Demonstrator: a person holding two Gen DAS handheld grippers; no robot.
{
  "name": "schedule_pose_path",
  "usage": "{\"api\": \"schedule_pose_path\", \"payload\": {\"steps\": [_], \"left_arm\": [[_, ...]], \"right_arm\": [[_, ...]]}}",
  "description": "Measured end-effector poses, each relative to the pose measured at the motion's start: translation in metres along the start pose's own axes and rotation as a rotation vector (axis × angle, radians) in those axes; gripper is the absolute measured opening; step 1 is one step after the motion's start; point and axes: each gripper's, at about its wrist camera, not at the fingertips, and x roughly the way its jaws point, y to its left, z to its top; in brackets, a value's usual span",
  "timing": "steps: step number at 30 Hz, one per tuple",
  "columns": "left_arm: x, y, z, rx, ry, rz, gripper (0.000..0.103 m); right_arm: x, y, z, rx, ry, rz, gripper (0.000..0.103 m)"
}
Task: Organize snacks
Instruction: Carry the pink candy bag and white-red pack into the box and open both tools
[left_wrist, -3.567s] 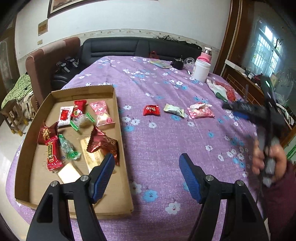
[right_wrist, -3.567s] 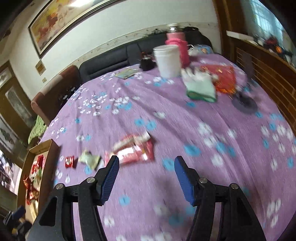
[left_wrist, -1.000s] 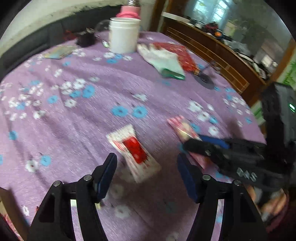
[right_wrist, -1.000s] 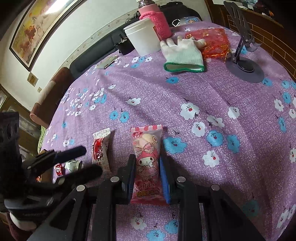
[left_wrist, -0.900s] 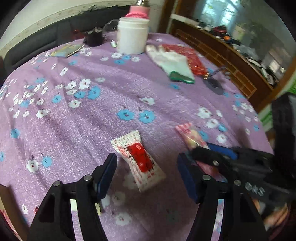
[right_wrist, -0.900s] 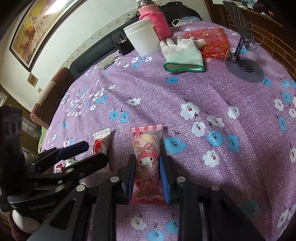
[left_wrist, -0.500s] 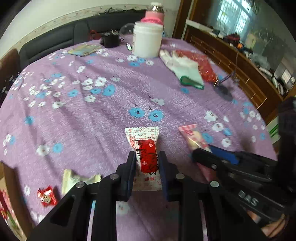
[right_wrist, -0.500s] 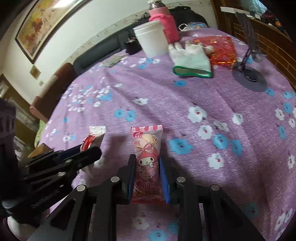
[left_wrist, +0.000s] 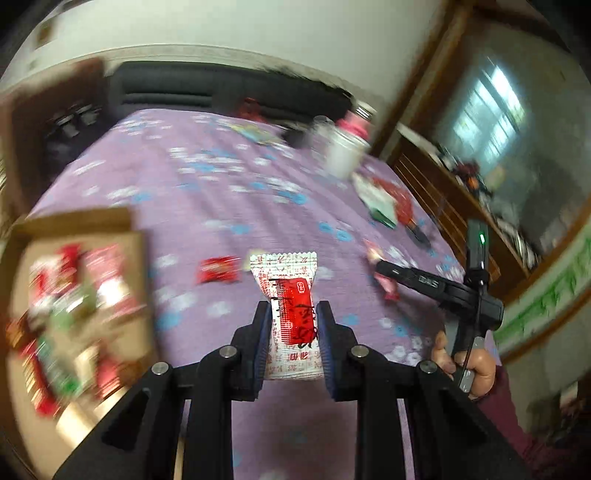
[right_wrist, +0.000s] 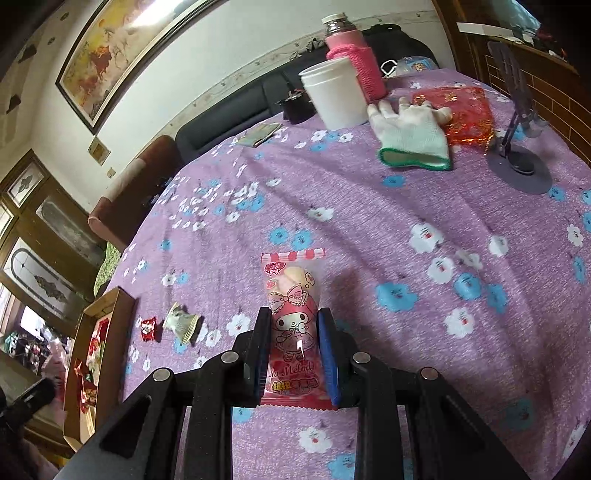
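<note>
My left gripper (left_wrist: 291, 314) is shut on a white and red snack packet (left_wrist: 290, 295) and holds it above the purple flowered tablecloth (left_wrist: 221, 192). My right gripper (right_wrist: 291, 325) is shut on a pink My Melody snack packet (right_wrist: 293, 314), also lifted; it shows in the left wrist view (left_wrist: 386, 278) too. A cardboard tray (left_wrist: 88, 225) with several snacks lies at the left, and appears in the right wrist view (right_wrist: 110, 306). A small red candy (left_wrist: 218, 269) (right_wrist: 149, 328) and a pale green packet (right_wrist: 181, 321) lie on the cloth near the tray.
At the far side stand a white tub (right_wrist: 332, 96), a pink flask (right_wrist: 354, 59), a white glove (right_wrist: 410, 129), a red pouch (right_wrist: 465, 110) and a phone stand (right_wrist: 517, 162). A dark sofa (left_wrist: 207, 88) is behind the table. The left wrist view is blurred.
My left gripper closed on the white and red packet, lifted it and swung left toward the tray. My right gripper lifted the pink packet slightly.
</note>
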Motion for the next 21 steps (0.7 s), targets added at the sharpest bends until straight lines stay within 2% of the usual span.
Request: {"api": "schedule_pose_path", "payload": {"steps": [5, 9, 14, 21], "left_arm": [[-0.051, 0.07, -0.028, -0.152, -0.062, 0.088, 0.024], [-0.073, 0.116, -0.05, -0.237, -0.071, 0.174, 0.024], [-0.074, 0.146, -0.064, -0.275, -0.057, 0.242, 0.024], [-0.071, 0.157, -0.075, -0.251, -0.049, 0.353, 0.025]], "right_arm": [[0.01, 0.026, -0.02, -0.074, 0.01, -0.044, 0.026], [0.007, 0.06, -0.034, -0.155, 0.017, -0.049, 0.026], [-0.002, 0.114, -0.052, -0.215, 0.064, 0.066, 0.027], [0.001, 0.206, -0.086, -0.389, 0.155, 0.189, 0.027]]}}
